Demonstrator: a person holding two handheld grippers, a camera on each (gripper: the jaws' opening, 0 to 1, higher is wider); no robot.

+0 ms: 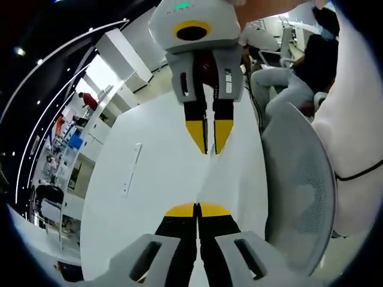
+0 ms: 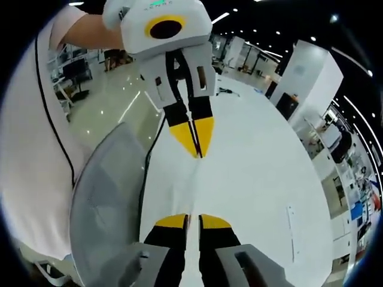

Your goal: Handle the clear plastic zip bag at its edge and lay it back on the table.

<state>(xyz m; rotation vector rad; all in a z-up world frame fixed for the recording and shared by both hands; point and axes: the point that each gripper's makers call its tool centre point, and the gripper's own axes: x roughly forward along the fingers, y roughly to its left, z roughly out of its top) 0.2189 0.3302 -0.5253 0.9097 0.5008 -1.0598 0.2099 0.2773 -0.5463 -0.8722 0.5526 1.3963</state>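
Left claw (image 1: 196, 210) at 6 o'clock in left gripper view, yellow tips pressed together on the near edge of the clear zip bag (image 1: 205, 173); right claw (image 1: 209, 140) opposite at 12 o'clock, closed on the far edge; bag stretched between them above the white table (image 1: 155, 179), long axis 6 to 12, barely visible; in right gripper view, right claw (image 2: 192, 220) nearly shut; grey mesh chair (image 1: 299, 185) at 3 o'clock; beyond, bright open office, seated people.
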